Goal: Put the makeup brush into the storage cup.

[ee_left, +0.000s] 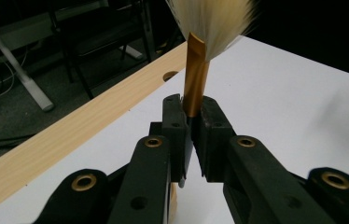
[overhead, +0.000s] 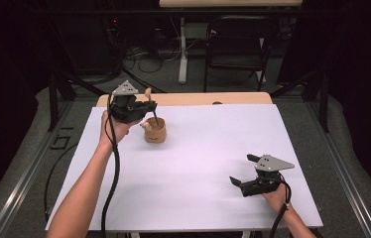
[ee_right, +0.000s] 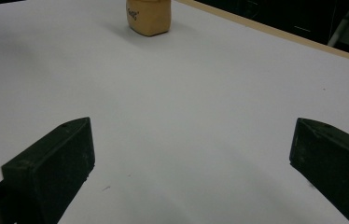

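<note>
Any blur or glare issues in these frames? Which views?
High view: white sheet evenly lit, soft shadows, surroundings dark. Left gripper view: brush bristles blurred and blown out at top, left tongs sharp. Right gripper view: right tongs soft up close, wooden cup cropped at top, no glare.

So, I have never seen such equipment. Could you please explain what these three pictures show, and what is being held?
A person works at a table covered by a white sheet, with a hand-held two-jaw tool in each hand. One picture looks down from above; the other two come from cameras on the tools. The left gripper is shut on a brush with a gold collar and pale bristles, above a small wooden pot. The right gripper rests open near the person, holding nothing.
</note>
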{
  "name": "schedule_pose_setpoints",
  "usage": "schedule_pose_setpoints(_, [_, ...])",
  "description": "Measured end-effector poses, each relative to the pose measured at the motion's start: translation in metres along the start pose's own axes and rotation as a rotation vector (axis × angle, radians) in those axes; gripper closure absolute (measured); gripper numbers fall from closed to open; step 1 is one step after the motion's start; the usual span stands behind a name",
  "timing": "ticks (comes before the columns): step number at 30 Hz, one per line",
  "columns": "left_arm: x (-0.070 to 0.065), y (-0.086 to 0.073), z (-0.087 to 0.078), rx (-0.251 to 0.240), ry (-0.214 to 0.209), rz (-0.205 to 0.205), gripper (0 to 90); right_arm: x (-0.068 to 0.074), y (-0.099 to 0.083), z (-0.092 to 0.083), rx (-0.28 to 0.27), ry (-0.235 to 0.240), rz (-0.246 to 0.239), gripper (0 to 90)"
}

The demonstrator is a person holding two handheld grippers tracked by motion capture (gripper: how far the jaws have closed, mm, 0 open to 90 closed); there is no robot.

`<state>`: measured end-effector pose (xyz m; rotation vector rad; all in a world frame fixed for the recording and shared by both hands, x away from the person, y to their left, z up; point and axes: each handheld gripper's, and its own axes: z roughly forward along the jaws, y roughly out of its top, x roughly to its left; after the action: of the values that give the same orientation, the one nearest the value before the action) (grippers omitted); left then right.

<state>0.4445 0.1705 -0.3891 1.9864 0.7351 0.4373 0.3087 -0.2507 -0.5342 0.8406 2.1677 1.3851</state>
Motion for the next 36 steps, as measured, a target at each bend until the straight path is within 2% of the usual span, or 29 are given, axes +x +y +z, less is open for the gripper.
schedule_pose_setpoints(9, [0.007,0.004,0.012,0.010,0.035,-0.007,83.3,-0.001,0.000,-0.001,0.001,-0.001,-0.001,0.0])
schedule_pose_setpoints(18, [0.014,0.001,0.025,0.046,0.065,0.009,83.3,-0.001,0.000,0.000,0.002,0.003,-0.003,0.0])
schedule_pose_setpoints(25, [0.021,-0.004,0.035,0.060,0.087,-0.011,83.2,-0.001,0.000,-0.001,0.005,0.004,-0.001,0.0])
schedule_pose_setpoints(27, [0.025,-0.007,0.038,0.060,0.093,-0.032,83.2,-0.001,0.001,-0.001,0.004,0.005,-0.002,0.0])
schedule_pose_setpoints(36, [0.034,-0.014,0.043,0.072,0.108,-0.066,83.0,-0.001,0.001,-0.001,0.006,0.005,-0.003,0.0])
